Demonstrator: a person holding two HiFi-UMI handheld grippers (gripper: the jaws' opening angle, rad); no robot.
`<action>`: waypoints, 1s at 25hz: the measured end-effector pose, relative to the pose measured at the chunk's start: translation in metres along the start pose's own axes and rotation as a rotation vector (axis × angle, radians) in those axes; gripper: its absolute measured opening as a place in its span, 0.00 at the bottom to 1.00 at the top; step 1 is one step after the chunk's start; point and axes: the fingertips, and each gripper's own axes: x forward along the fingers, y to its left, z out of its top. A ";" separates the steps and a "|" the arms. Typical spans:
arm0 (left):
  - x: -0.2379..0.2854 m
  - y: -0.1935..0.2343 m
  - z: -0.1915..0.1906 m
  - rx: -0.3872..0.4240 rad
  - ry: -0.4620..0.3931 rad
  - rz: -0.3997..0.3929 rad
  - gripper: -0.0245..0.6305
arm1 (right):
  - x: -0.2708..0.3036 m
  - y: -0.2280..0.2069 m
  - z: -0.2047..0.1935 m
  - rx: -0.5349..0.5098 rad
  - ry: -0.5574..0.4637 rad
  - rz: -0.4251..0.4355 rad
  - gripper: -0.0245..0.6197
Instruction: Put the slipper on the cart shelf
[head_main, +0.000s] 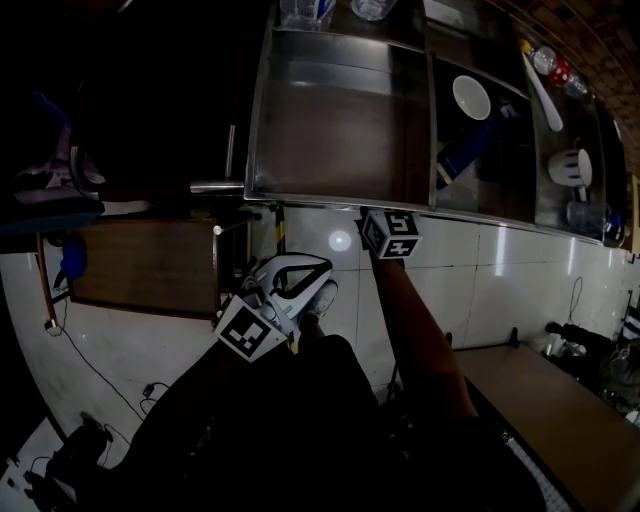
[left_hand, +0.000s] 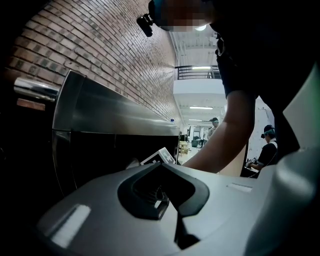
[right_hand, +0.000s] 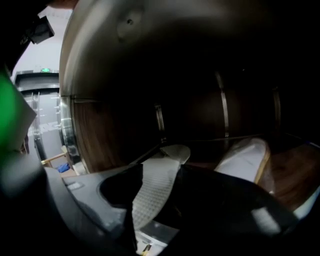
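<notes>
Jaws of our right gripper (right_hand: 150, 200) stand wide apart. A grey slipper (right_hand: 156, 187), its ribbed sole showing, lies loose between them, and its toe reaches onto the cart shelf (right_hand: 295, 184). Just beside it on that shelf we see a second, paler slipper (right_hand: 245, 159). Our left gripper (head_main: 305, 285) hangs in front of the cart (head_main: 330, 130), its jaws together on nothing. A white bowl (head_main: 471, 97) sits in the cart's top tray.
</notes>
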 end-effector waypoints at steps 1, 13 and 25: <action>0.000 0.000 -0.001 -0.002 0.002 0.001 0.04 | -0.002 -0.002 0.001 -0.011 -0.011 -0.018 0.40; 0.000 -0.006 0.014 0.008 -0.028 0.017 0.04 | -0.043 -0.032 0.031 -0.042 -0.096 -0.162 0.54; -0.017 -0.031 0.048 -0.023 -0.057 0.092 0.04 | -0.140 0.044 0.062 -0.096 -0.162 0.048 0.53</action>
